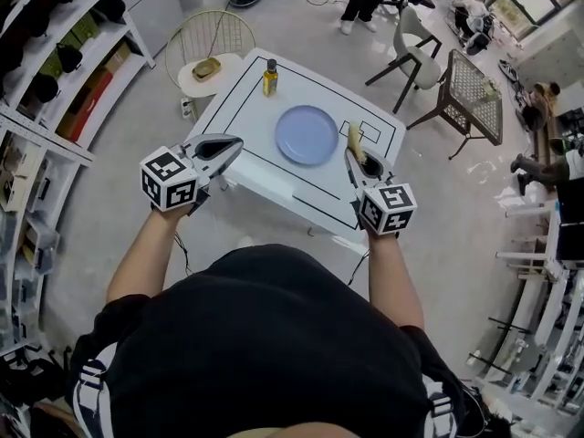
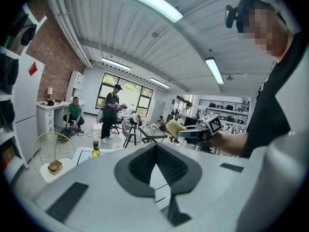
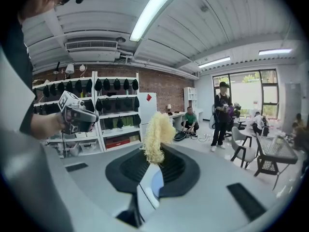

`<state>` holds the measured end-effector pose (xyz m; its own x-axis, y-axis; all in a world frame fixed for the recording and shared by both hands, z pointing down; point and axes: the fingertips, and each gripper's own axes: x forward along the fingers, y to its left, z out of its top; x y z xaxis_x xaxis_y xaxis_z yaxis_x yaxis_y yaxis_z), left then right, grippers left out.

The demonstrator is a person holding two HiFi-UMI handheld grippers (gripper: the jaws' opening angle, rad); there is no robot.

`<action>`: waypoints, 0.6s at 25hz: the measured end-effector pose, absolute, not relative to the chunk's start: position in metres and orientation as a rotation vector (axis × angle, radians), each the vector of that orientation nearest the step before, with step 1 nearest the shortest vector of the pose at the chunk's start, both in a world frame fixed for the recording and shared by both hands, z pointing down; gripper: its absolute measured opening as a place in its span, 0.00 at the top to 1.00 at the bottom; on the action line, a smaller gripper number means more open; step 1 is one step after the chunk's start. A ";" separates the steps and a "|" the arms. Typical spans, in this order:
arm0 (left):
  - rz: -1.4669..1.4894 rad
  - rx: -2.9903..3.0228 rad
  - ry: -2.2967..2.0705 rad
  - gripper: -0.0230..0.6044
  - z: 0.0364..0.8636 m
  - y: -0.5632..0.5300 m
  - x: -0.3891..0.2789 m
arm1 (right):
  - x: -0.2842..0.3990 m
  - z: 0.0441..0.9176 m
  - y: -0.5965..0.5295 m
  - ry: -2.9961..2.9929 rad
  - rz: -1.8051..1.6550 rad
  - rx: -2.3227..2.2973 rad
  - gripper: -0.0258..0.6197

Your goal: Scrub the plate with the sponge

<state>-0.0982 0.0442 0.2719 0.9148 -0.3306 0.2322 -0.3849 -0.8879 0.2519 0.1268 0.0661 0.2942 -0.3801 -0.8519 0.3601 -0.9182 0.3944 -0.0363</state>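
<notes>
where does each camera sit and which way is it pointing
Head view: on the person's head, looking steeply down at the table, plate and bottle; shows torso, forearms, left gripper, right gripper holding the sponge.
Left gripper view: on the left gripper, facing the room over shut, empty jaws; shows the right hand.
Right gripper view: on the right gripper, facing shelves past jaws clamping the sponge; shows the left hand.
Shared: each gripper view catches the other gripper; head and left gripper views share the bottle.
</notes>
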 end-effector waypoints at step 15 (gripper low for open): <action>0.263 2.762 -0.448 0.96 0.288 0.016 -0.146 | 0.078 0.295 0.042 -2.319 0.344 1.628 0.89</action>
<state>-0.1459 0.0156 0.2876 0.9337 -0.2742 0.2304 -0.3349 -0.8963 0.2905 0.0779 0.0424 0.2951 -0.3215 -0.8736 0.3654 -0.9421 0.3341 -0.0300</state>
